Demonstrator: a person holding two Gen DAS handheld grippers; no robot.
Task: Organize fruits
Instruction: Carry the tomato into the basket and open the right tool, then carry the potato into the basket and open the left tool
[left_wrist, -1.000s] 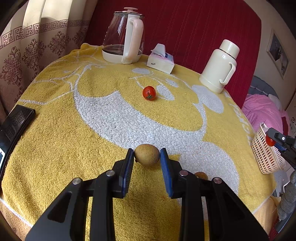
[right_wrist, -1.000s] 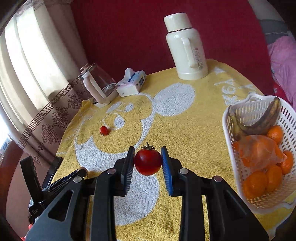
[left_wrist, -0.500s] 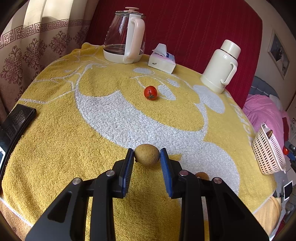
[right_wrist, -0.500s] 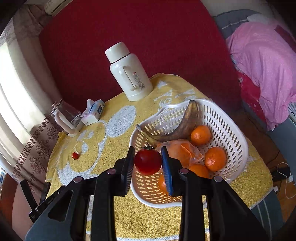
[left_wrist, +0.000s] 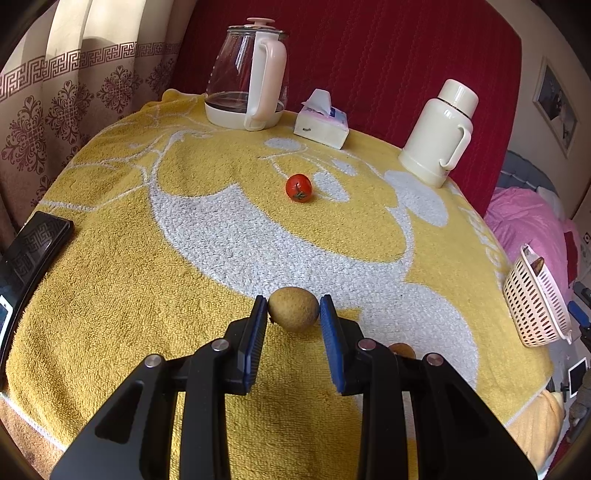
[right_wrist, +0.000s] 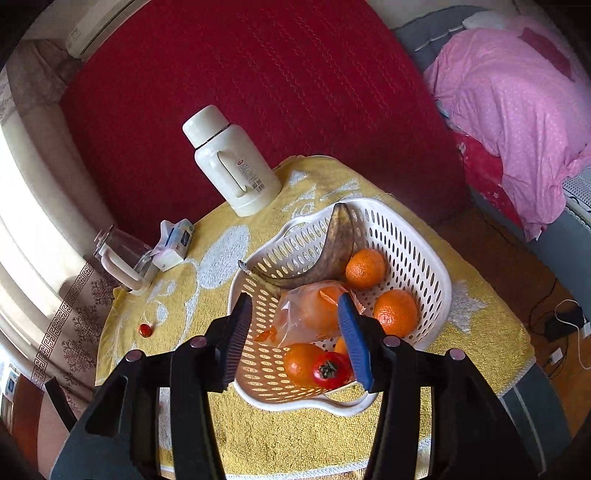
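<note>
Currently clamped on a brown kiwi (left_wrist: 293, 309): left gripper (left_wrist: 293, 314), both blue pads pressing the fruit's sides, held just above the yellow towel (left_wrist: 110, 295). Beside its right finger, partly hidden: a second brown fruit (left_wrist: 402, 349) on the towel. Further out on the towel: small red tomato (left_wrist: 299, 187), lying alone near the middle. Along the far edge: glass kettle (left_wrist: 251, 77), tissue box (left_wrist: 321, 123), cream flask (left_wrist: 439, 136). At the right edge of the table: white basket (left_wrist: 532, 306).

Right gripper (right_wrist: 293, 326): poised over the white basket (right_wrist: 417, 236), jaws just opened and standing apart, nothing between the pads. Below the right finger, resting in the basket against an orange (right_wrist: 301, 363): red tomato (right_wrist: 330, 374), stem upward, free of the pads. Also in the basket: dark banana (right_wrist: 338, 243), bagged orange fruit (right_wrist: 308, 314), two more oranges (right_wrist: 395, 312) toward the far wall. On the towel at left, well apart from the basket: the small red tomato (right_wrist: 146, 329).
</note>
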